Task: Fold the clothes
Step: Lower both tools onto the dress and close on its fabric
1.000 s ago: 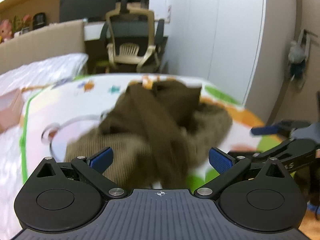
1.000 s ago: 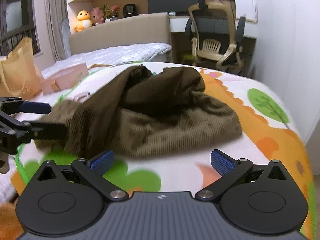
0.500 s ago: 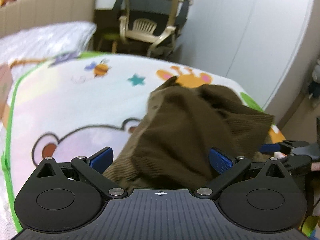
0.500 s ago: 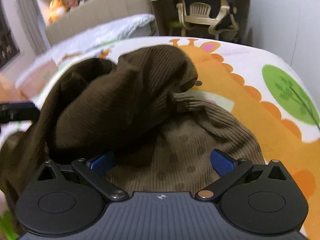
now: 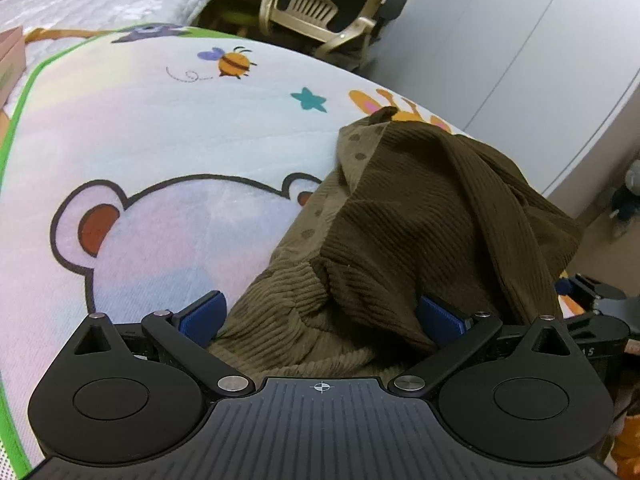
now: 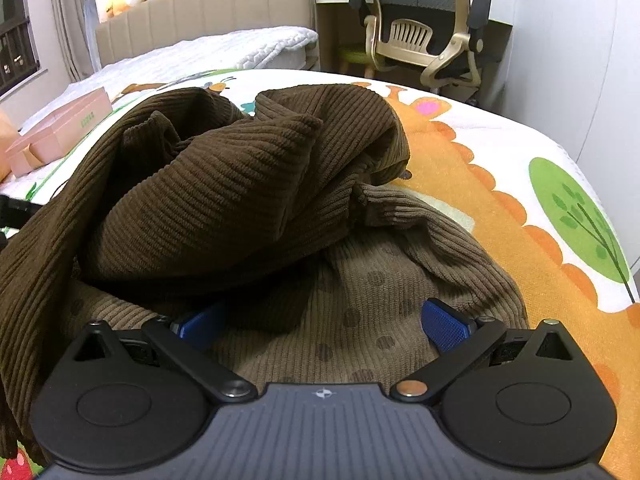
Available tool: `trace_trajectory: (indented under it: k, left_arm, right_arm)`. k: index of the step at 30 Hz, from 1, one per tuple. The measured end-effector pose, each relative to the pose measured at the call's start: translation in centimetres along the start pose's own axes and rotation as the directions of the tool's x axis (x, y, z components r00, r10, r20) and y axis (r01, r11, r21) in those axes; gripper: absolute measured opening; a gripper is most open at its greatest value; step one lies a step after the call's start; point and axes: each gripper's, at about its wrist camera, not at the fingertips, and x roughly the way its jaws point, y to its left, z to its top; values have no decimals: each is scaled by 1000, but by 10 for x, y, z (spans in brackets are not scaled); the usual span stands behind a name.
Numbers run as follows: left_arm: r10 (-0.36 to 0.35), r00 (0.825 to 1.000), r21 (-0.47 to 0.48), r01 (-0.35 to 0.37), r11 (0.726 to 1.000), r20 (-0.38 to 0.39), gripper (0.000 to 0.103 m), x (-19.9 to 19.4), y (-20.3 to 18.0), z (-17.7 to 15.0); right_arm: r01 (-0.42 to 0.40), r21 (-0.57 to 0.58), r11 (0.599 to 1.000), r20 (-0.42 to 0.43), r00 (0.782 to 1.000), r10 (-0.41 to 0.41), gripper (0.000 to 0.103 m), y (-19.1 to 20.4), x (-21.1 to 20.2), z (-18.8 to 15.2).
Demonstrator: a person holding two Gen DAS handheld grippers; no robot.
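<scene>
Both grippers, left [image 5: 320,316] and right [image 6: 322,326], now sit close over the rumpled brown corduroy garment [image 6: 240,184] heaped on the cartoon play mat [image 5: 160,128], jaws wide apart and gripping nothing, so a grasp looks imminent.

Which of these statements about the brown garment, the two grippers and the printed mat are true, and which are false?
1. The brown corduroy garment lies crumpled in a heap. True.
2. The left gripper is shut. False: its jaws are open, with fabric between them.
3. The right gripper is open over the spotted lining. True.
4. The garment covers the bee printed on the mat. False: the bee is clear of it.
</scene>
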Motion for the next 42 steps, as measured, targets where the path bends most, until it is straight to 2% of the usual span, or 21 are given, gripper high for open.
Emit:
trace_trajectory:
  k: [5, 8, 11, 12, 15, 19, 21, 26, 30, 34, 36, 40, 42]
  left_arm:
    - [22, 999, 21, -23, 1000, 29, 103, -2, -7, -9]
    - [9, 1000, 20, -9, 1000, 15, 103, -4, -11, -11]
    - [-16, 1000, 21, 16, 1000, 9, 103, -6, -12, -14]
    - [-18, 1000, 23, 17, 1000, 15, 103, -6, -13, -16]
    - [-24, 999, 13, 23, 1000, 32, 103, -4, -15, -17]
    - [-34, 999, 17, 33, 999, 33, 103, -5, -20, -23]
    - [-39, 999, 27, 39, 999, 28, 103, -7, -25, -28]
    - [-53, 999, 98, 53, 994, 3, 103, -16, -46, -52]
    - [-101, 994, 121, 105, 987, -39, 103, -28, -62, -75]
    - [-94, 993, 122, 103, 987, -73, 103, -46, -74, -91]
    - [-69, 997, 118, 74, 990, -46, 103, -59, -79, -93]
    - [-23, 996, 139, 12, 990, 80, 103, -95, -97, -91]
    - [-49, 992, 155, 30, 987, 120, 103, -110, -110, -90]
  right_arm:
    - [-14, -19, 1000, 42, 999, 15, 103, -1, -4, -9]
    - [-73, 19, 997, 77, 995, 71, 103, -18, -15, -2]
    - [-61, 104, 993, 215, 976, 38, 103, -44, -35, 10]
    - [-68, 127, 990, 232, 972, 37, 103, -52, -35, 15]
    - [-132, 206, 970, 232, 969, 82, 103, -75, -22, 32]
    - [-261, 374, 890, 149, 964, 220, 103, -94, 24, 38]
    - [-299, 382, 874, 134, 954, 268, 103, -88, 30, 32]
    - [-289, 306, 907, 106, 957, 270, 103, -76, -2, -2]
    - [-273, 239, 932, 83, 962, 260, 103, -68, -31, -30]
    - [-256, 170, 952, 61, 966, 249, 103, -59, -61, -58]
    - [-239, 153, 959, 63, 971, 231, 103, -56, -65, -64]
    - [-196, 133, 972, 75, 979, 188, 103, -50, -66, -68]
    - [-175, 122, 977, 82, 983, 166, 103, -47, -66, -70]
